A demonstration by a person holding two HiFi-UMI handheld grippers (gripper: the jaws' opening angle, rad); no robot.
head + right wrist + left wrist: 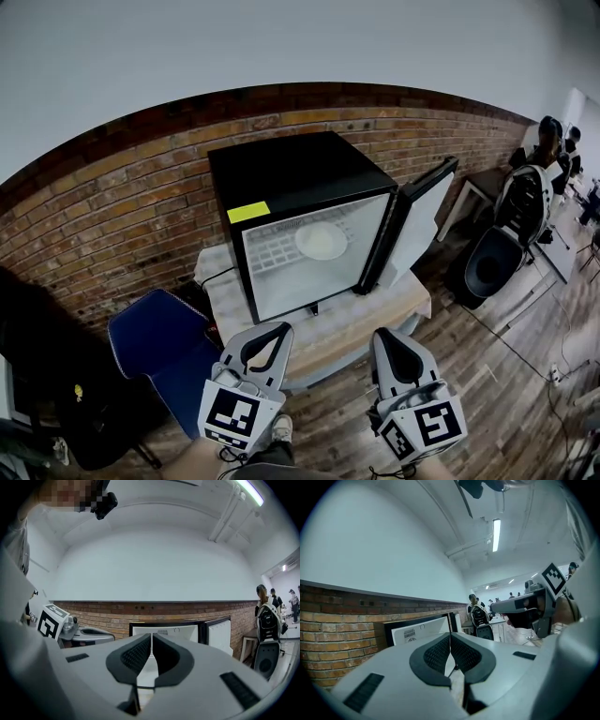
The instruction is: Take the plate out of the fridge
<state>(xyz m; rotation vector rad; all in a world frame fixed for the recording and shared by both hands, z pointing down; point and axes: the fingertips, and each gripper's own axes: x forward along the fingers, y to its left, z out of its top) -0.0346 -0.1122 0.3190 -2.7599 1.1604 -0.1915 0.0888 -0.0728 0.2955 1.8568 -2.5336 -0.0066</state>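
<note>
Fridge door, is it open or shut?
Open: the door stands swung out to the right, baring the white plate inside the fridge.

A round white plate (322, 241) lies flat on the shelf inside the open black fridge (281, 183).

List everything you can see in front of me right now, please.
fridge: one, black with a white inside, on the table, door open to the right
plate: one, white, on a shelf inside the fridge
sticker: one, yellow, fridge's top front edge
table: one, light top, in front of the brick wall
chair: one, blue, left of the table
brick wall: one, red-brown, behind the fridge
people: at least two, far right, too small to describe
left gripper: one, grey with black pads, shut, empty
right gripper: one, same colours, shut, empty
</note>
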